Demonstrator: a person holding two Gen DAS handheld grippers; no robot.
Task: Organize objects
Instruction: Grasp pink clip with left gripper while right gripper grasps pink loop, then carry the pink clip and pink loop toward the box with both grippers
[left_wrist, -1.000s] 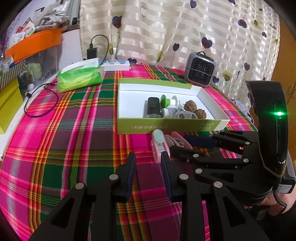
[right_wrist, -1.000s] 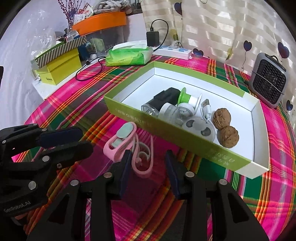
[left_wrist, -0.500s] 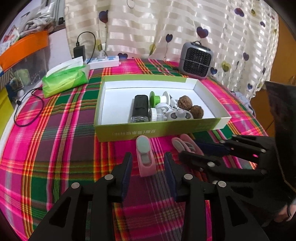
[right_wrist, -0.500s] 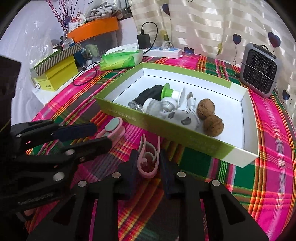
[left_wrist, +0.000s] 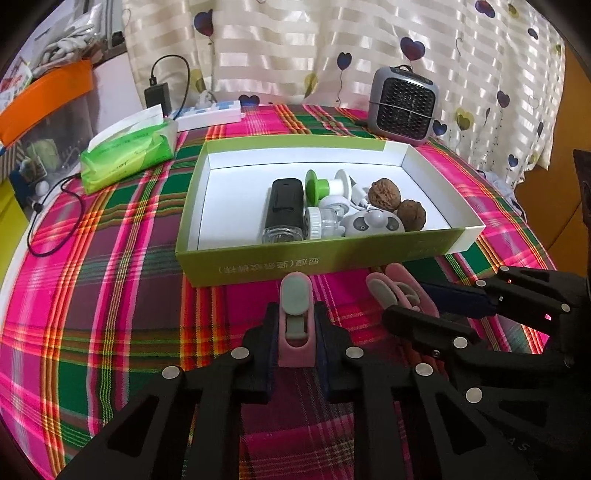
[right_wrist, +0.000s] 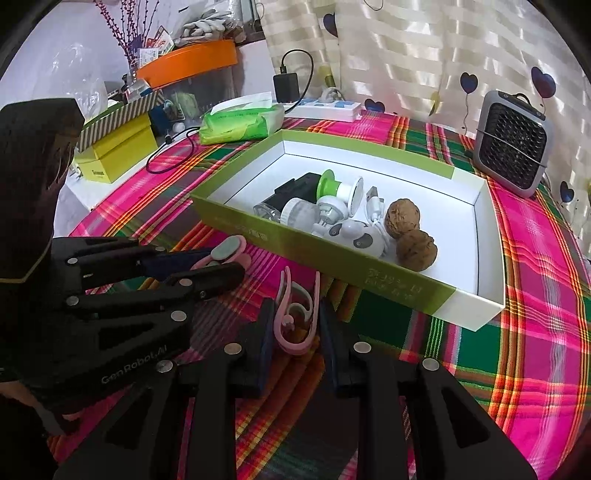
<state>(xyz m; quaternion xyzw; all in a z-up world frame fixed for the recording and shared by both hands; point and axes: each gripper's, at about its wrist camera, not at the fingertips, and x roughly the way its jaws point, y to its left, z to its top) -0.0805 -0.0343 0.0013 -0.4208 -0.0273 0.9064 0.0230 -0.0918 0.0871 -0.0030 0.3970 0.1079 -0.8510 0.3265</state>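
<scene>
A green-and-white box (left_wrist: 207, 192) (right_wrist: 476, 206) on the plaid table holds a black device (left_wrist: 283, 206), a green-and-white spool (left_wrist: 325, 186), small white items and two walnuts (left_wrist: 384, 194) (right_wrist: 403, 218). My left gripper (left_wrist: 295, 328) is shut on a pink clip with a grey pad (left_wrist: 294, 314) just in front of the box; this clip also shows in the right wrist view (right_wrist: 227, 251). My right gripper (right_wrist: 295, 325) is shut on a pink ear-hook piece (right_wrist: 295, 314), beside the left one, near the box's front wall.
A green tissue pack (left_wrist: 129, 151) (right_wrist: 236, 123), a white power strip (left_wrist: 210, 112) with a black charger and a cable lie at the back left. A small grey heater (left_wrist: 404, 105) (right_wrist: 513, 144) stands at the back right. A yellow box (right_wrist: 118, 151) sits beyond the table's left edge.
Both grippers moved forward and closed: the left jaws now clamp the pink clip, the right jaws clamp the pink ear-hook piece. A second ago both were open behind the pieces.
</scene>
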